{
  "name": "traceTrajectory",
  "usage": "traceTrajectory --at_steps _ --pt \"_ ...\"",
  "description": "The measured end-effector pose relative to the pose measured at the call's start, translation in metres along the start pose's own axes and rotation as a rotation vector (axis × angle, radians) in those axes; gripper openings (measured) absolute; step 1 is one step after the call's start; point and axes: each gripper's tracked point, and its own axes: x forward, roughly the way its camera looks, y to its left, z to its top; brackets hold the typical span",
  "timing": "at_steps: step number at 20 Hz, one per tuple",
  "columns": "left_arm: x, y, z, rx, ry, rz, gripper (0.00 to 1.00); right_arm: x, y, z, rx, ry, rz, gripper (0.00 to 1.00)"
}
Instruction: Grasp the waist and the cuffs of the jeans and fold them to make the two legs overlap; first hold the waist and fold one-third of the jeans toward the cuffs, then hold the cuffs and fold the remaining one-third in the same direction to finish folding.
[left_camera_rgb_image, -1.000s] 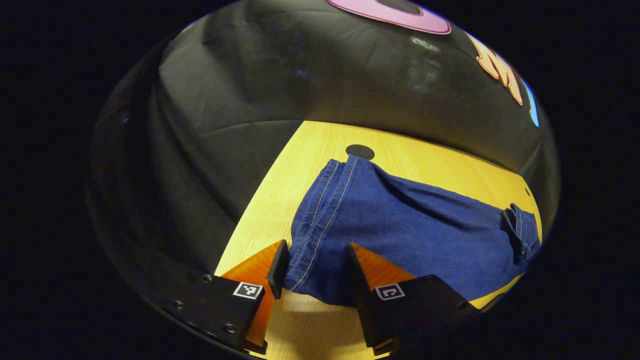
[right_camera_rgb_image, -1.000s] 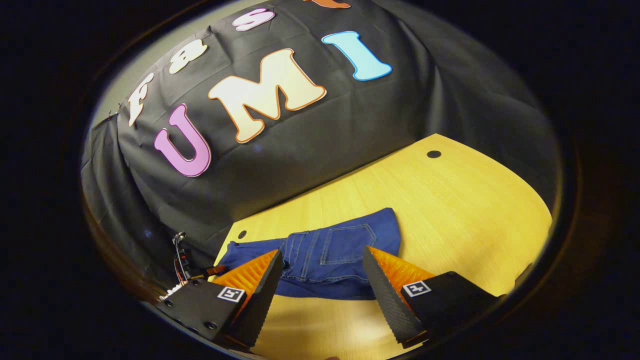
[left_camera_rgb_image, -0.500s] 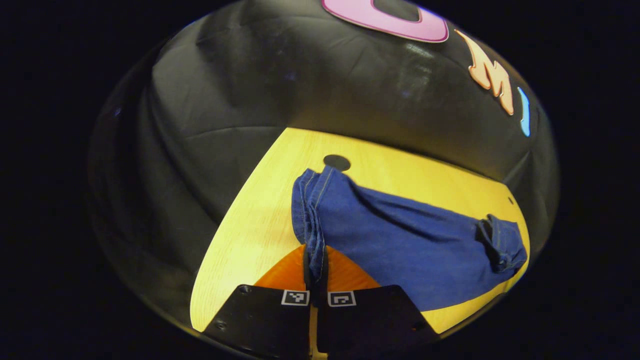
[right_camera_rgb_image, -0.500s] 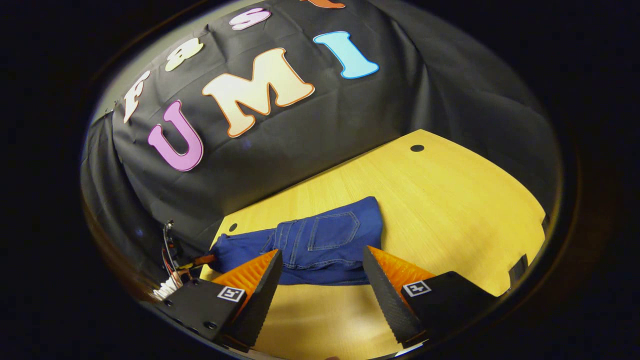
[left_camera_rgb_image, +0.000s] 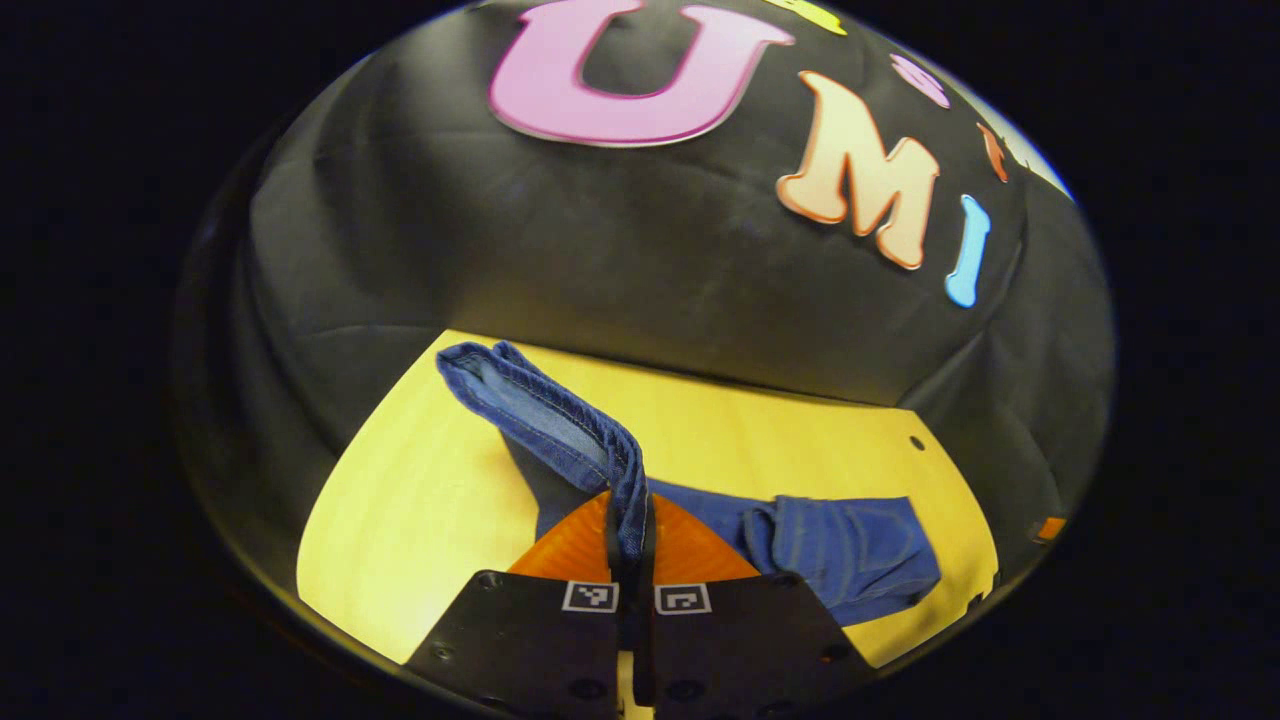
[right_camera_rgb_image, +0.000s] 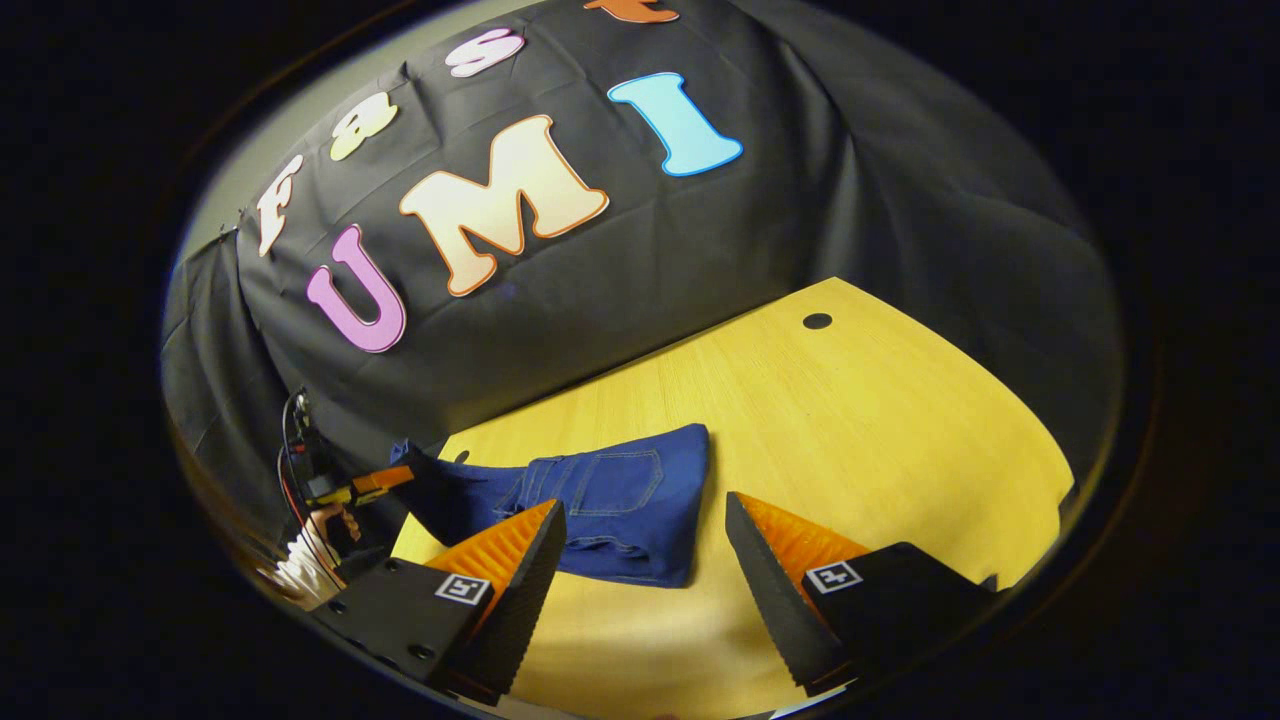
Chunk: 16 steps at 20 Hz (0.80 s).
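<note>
A yellow wooden table (right_camera_rgb_image: 880, 420) — a small dark hole (right_camera_rgb_image: 817, 321) near its far edge.

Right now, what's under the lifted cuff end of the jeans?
Under the raised cuffs, pinched by the left gripper, lies bare wooden table in shadow, then the folded waist section to the right. Whatever sits directly beneath the gripper fingers is hidden.

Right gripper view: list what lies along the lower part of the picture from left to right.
Other gripper with its wires → raised jeans cuff → folded jeans with the back pocket → bare yellow table.
</note>
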Motion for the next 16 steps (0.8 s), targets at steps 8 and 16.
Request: traceTrajectory --at_steps 8,16 --pt "0.013 -0.199 -0.011 0.064 0.000 -0.114 0.00 -0.008 -0.076 0.034 -0.039 0.027 0.081 0.98" --pt "0.044 -0.299 -0.146 0.235 0.193 -0.114 0.00 -0.022 -0.111 0.022 -0.030 0.047 0.091 0.98"
